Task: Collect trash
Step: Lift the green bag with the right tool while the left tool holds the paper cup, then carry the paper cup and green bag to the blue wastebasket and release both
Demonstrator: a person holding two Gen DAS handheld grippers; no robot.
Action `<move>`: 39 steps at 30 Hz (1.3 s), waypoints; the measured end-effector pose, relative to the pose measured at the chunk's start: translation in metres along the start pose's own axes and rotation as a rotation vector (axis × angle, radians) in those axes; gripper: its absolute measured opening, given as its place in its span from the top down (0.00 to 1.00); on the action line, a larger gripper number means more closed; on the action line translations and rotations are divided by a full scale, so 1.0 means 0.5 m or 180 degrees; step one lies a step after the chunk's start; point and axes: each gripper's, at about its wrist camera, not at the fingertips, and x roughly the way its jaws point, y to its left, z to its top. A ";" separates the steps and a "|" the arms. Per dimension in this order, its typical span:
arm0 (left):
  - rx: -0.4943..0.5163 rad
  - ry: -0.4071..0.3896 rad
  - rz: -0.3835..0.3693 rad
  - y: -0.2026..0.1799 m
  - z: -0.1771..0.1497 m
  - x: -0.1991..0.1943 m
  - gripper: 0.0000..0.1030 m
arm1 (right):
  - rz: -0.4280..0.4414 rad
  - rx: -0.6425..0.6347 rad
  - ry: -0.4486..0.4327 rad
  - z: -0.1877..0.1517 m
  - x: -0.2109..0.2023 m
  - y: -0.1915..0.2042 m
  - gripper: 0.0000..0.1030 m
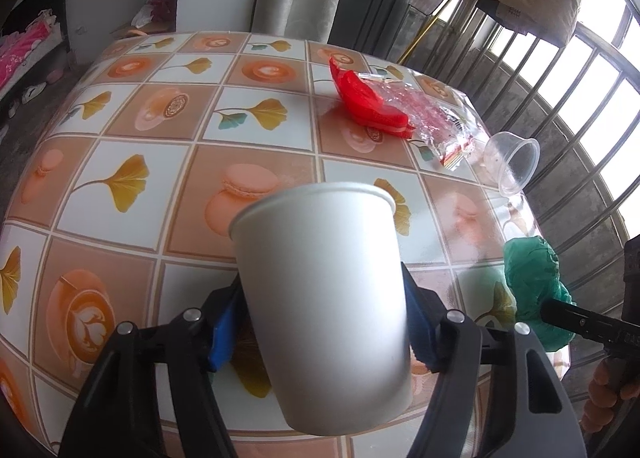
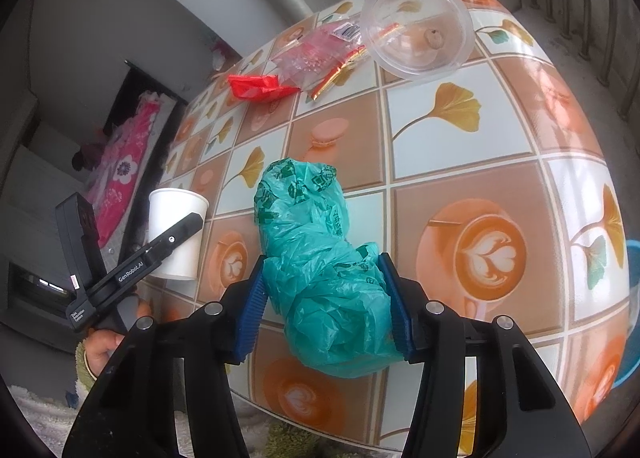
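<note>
A white paper cup (image 1: 324, 298) fills the middle of the left wrist view, with my left gripper (image 1: 322, 330) shut on it, a blue pad pressing each side. The right wrist view shows the same cup (image 2: 178, 234) at the table's left edge. My right gripper (image 2: 326, 310) is shut on a crumpled green plastic bag (image 2: 320, 270), which lies on the table between its blue pads. That bag (image 1: 532, 282) also shows at the right table edge in the left wrist view. Farther back lie a red wrapper (image 1: 368, 102), a clear crinkled wrapper (image 1: 424, 114) and a tipped clear plastic cup (image 1: 508, 162).
The table (image 1: 160, 146) wears a glossy cloth printed with leaves and coffee cups. A metal railing (image 1: 560, 98) runs behind its right side. A blue basin (image 2: 632, 298) peeks in below the right edge. A person's hand (image 2: 104, 346) grips the left gripper's handle.
</note>
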 end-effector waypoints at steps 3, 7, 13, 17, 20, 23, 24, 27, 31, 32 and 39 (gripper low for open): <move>0.0013 -0.0023 -0.0046 -0.009 0.003 -0.010 0.36 | 0.0044 0.0009 -0.0033 -0.002 -0.012 -0.002 0.52; 0.0064 -0.0069 -0.0198 -0.034 0.011 -0.034 0.36 | 0.0176 0.0040 -0.0127 0.000 -0.041 -0.003 0.52; 0.0392 -0.0113 -0.0581 -0.127 0.041 -0.072 0.36 | 0.0388 0.0147 -0.0576 -0.006 -0.150 -0.025 0.52; 0.0785 -0.0112 -0.0906 -0.242 0.056 -0.082 0.36 | 0.0187 0.0400 -0.1053 -0.037 -0.277 -0.104 0.52; 0.1105 0.0006 -0.1239 -0.357 0.056 -0.075 0.36 | -0.0109 0.0816 -0.1477 -0.087 -0.381 -0.200 0.52; 0.1460 0.0257 -0.1581 -0.484 0.042 -0.048 0.36 | -0.0368 0.1375 -0.1788 -0.159 -0.458 -0.313 0.52; 0.1581 0.0372 -0.1651 -0.531 0.032 -0.033 0.36 | -0.0436 0.1561 -0.1842 -0.184 -0.473 -0.348 0.52; 0.1940 0.0777 -0.1798 -0.669 -0.010 0.029 0.36 | -0.0655 0.2136 -0.1843 -0.269 -0.486 -0.451 0.52; 0.2142 0.1397 -0.1863 -0.811 -0.069 0.125 0.35 | -0.0568 0.2651 -0.1661 -0.348 -0.445 -0.549 0.51; 0.2196 0.1493 -0.1816 -0.841 -0.086 0.145 0.35 | -0.0559 0.2748 -0.1600 -0.361 -0.431 -0.568 0.51; 0.2755 0.1705 -0.1342 -1.008 -0.202 0.291 0.18 | -0.0538 0.3156 -0.1503 -0.394 -0.354 -0.668 0.34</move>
